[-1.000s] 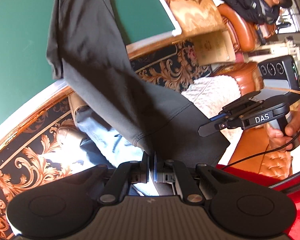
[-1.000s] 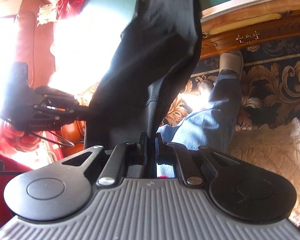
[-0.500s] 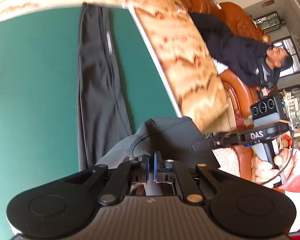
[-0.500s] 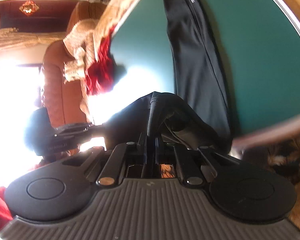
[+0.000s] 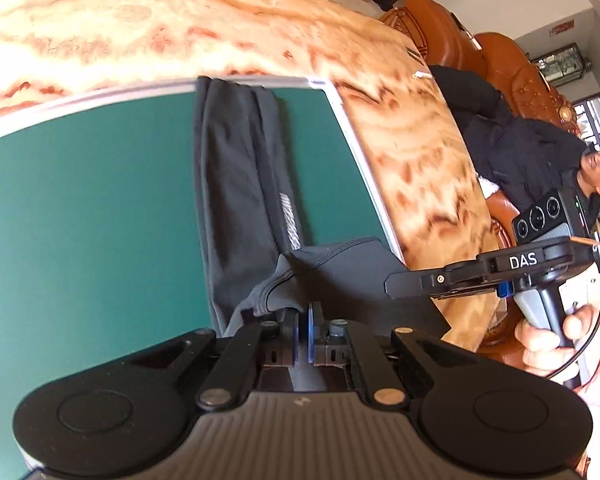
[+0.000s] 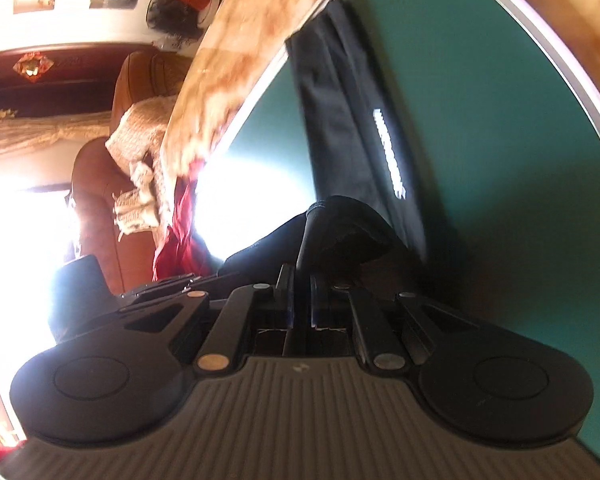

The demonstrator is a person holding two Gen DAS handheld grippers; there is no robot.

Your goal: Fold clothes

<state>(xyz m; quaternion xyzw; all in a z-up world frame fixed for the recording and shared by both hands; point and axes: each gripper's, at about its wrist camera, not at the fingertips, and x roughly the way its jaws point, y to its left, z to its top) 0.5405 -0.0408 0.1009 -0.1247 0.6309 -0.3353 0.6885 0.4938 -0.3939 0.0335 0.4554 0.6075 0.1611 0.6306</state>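
Nearest, the left tongs pinch a gathered fold of the dark trousers between blue pads that stand almost together, the cloth bunching up just past the tips. The right tongs likewise grip a raised hem of the same garment with a narrow gap. In the left wrist view they show from the side, held in a person's hand at the right, tips touching the lifted cloth. Both held ends hang just above the green mat. Beyond them the rest of the trousers lies flat on the mat, long axis running straight away from the tongs, the far end reaching the mat's white far rim. A pale printed stripe runs lengthwise along the right side of the leg. The mat sits on a marble-patterned table that wraps its far and right edges. Right of the table a seated person in dark clothing leans on an orange leather sofa. In the right wrist view a knitted cream throw and red cloth lie at the left edge of the table. A second ago the garment hung over the near table edge toward the floor; it now rests on the mat, with the held ends carried farther over it.
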